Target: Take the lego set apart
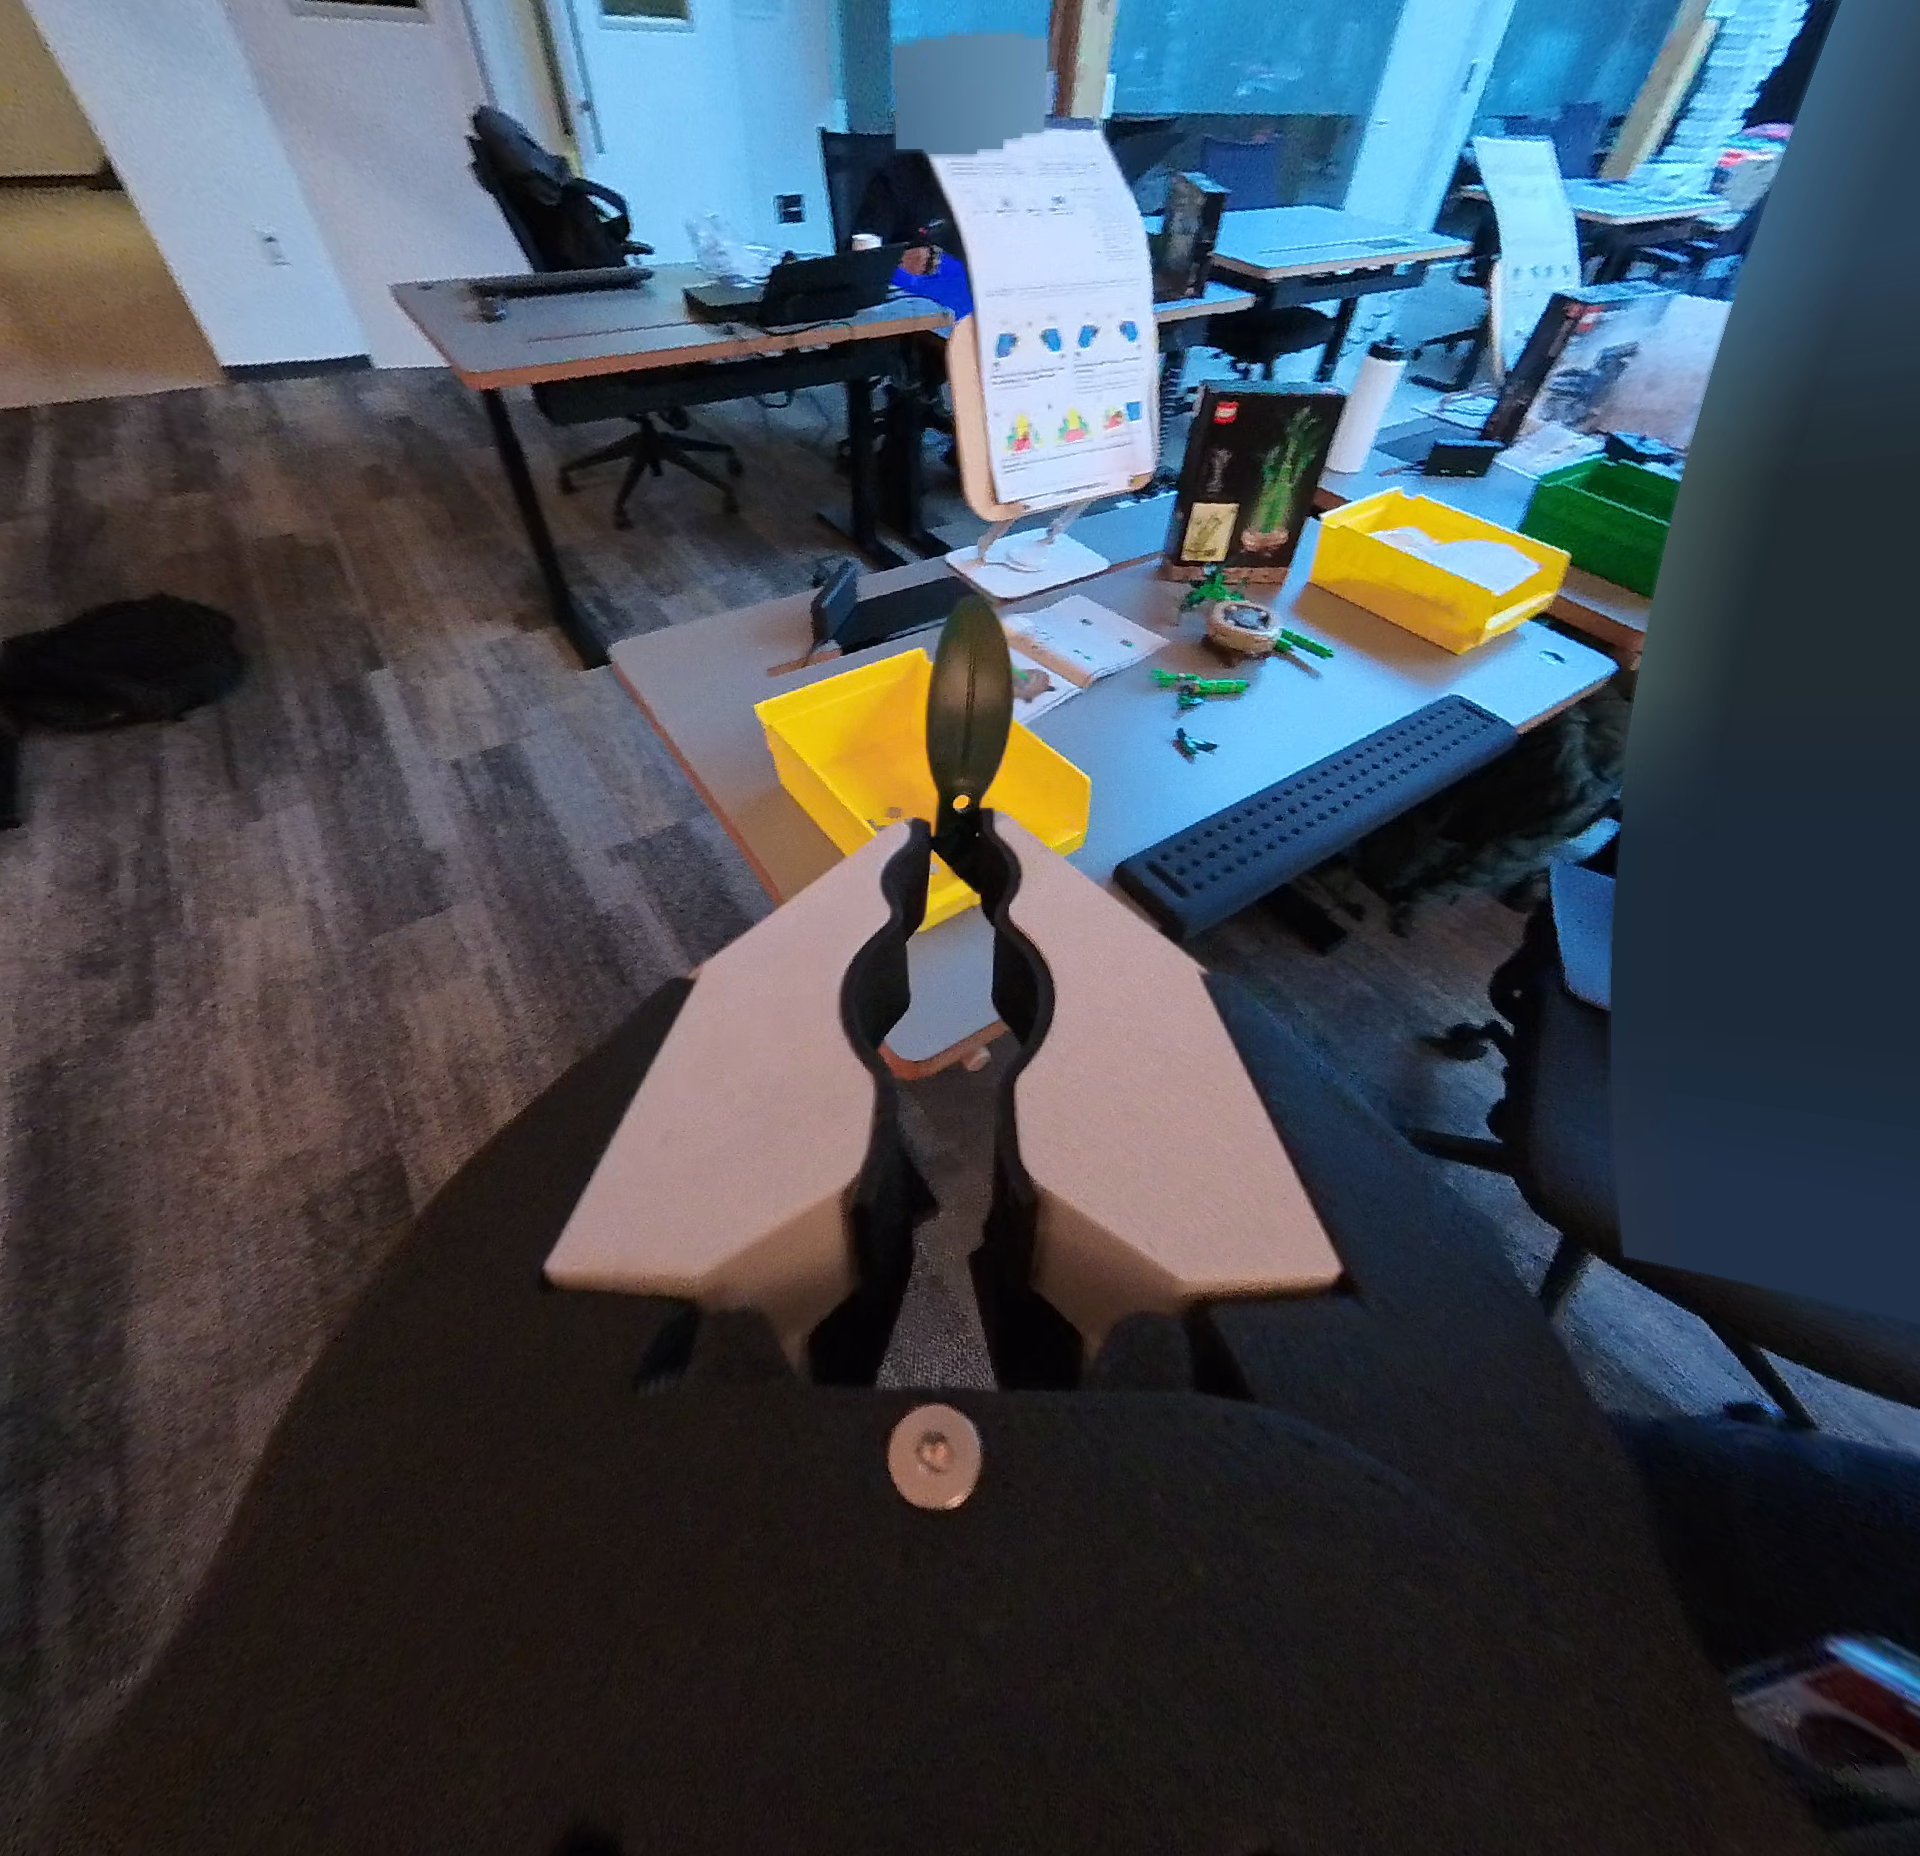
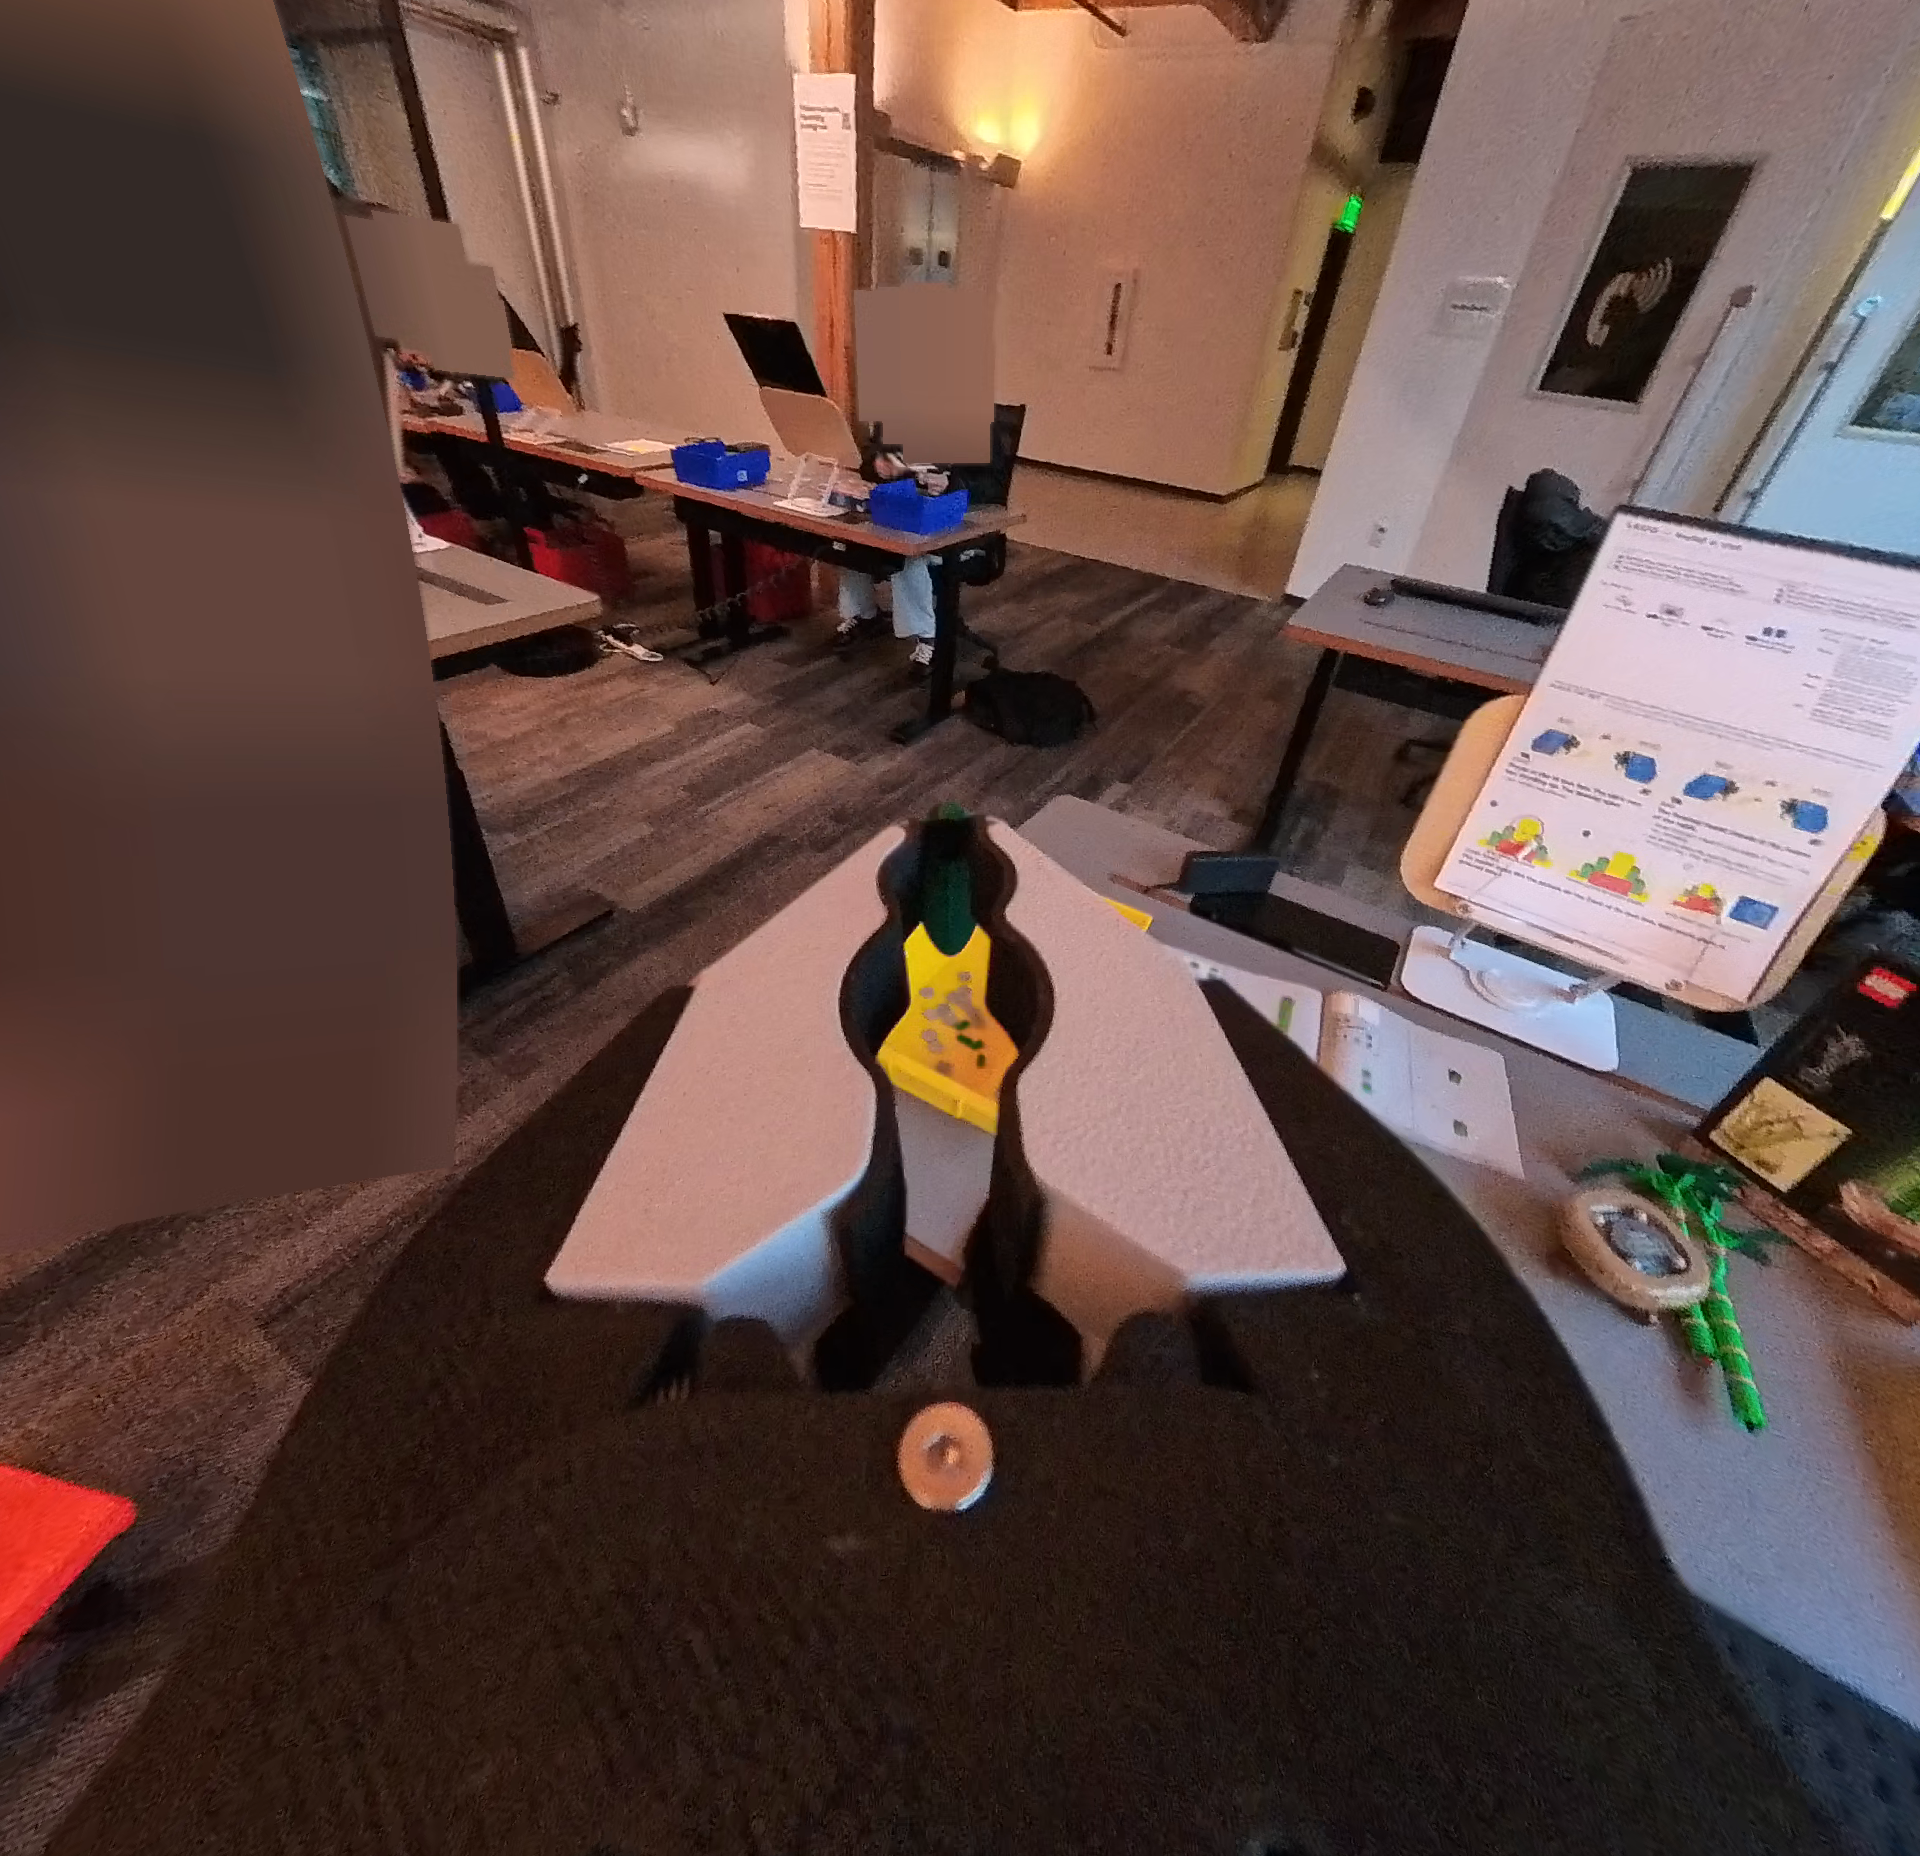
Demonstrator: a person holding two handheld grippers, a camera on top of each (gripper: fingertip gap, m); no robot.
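A dark green leaf piece (image 1: 968,710) is clamped in the left gripper (image 1: 951,840), a green piece (image 2: 945,897) in the right gripper (image 2: 948,835), above a yellow bin (image 1: 831,757).

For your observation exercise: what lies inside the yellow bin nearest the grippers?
In the right wrist view, the yellow bin holds small loose grey and green pieces. The right gripper and its green piece hide most of the bin.
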